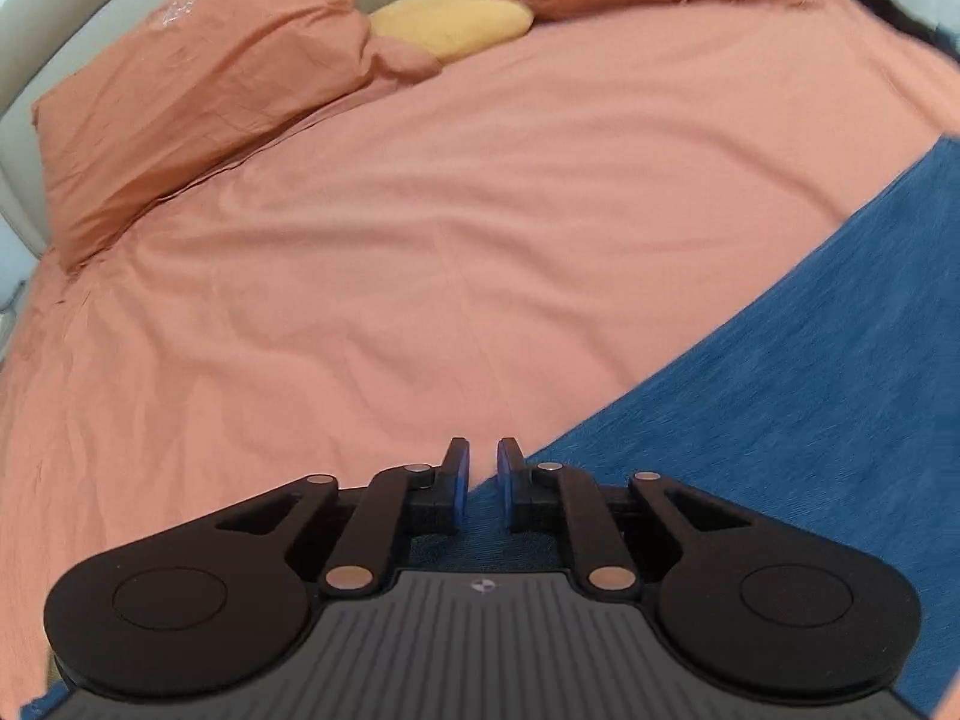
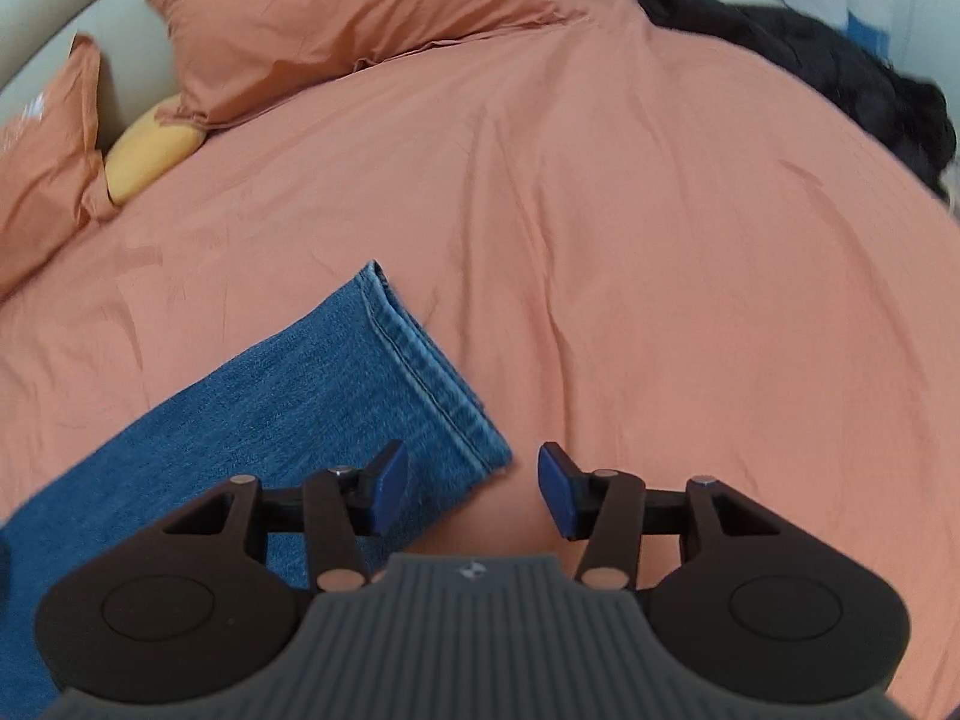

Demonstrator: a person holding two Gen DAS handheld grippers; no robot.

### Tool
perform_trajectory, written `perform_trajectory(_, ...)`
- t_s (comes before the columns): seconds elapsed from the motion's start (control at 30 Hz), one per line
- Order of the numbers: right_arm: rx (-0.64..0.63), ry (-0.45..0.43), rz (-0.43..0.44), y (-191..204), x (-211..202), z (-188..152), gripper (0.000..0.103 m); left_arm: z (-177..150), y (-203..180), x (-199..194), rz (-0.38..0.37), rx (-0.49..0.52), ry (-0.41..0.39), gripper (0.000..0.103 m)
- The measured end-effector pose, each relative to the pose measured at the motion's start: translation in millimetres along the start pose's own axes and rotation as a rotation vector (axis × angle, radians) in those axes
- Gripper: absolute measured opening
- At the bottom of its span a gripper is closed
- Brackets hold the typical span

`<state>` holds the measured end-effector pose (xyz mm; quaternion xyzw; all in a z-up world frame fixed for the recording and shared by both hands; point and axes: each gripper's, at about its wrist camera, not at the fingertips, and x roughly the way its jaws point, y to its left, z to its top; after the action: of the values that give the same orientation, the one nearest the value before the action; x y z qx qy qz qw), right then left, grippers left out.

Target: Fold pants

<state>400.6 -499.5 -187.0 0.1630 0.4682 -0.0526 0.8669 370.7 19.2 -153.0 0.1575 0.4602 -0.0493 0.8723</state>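
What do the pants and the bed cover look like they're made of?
Pants: blue denim by the look, with a faded, double-stitched hem and a visible weave. Bed cover: thin matte woven fabric, probably cotton, salmon-orange with fine soft creases.

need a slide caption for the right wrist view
Open right gripper hovers at the hem corner of blue jeans laid on an orange bedsheet.

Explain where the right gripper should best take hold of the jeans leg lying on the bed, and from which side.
Probably the hem corner of the jeans nearest the open right gripper. The stitched hem is a firm, doubled edge lying flat on the orange sheet, and that corner points towards the gripper, so come in low from the sheet side, sliding one finger under the edge.
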Motion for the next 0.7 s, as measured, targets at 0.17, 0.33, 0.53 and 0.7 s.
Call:
perform_trajectory(0.17, 0.144, -0.002, 0.095, -26, 16, -16, 0.043, 6, -37, -11, -0.086, 0.015, 0.007, 0.016)
perform_trajectory(0.33, 0.319, 0.001, 0.207, -41, 40, -16, 0.012, 0, -69, 6, -0.053, 0.052, 0.083, 0.016)
perform_trajectory(0.53, 0.213, -0.076, 0.246, -13, 7, 18, 0.004, -6, -62, 32, 0.048, 0.006, 0.161, 0.012)
perform_trajectory(0.7, 0.11, -0.187, 0.268, 4, -32, 28, 0.004, -6, -61, 36, 0.063, 0.01, 0.172, 0.01)
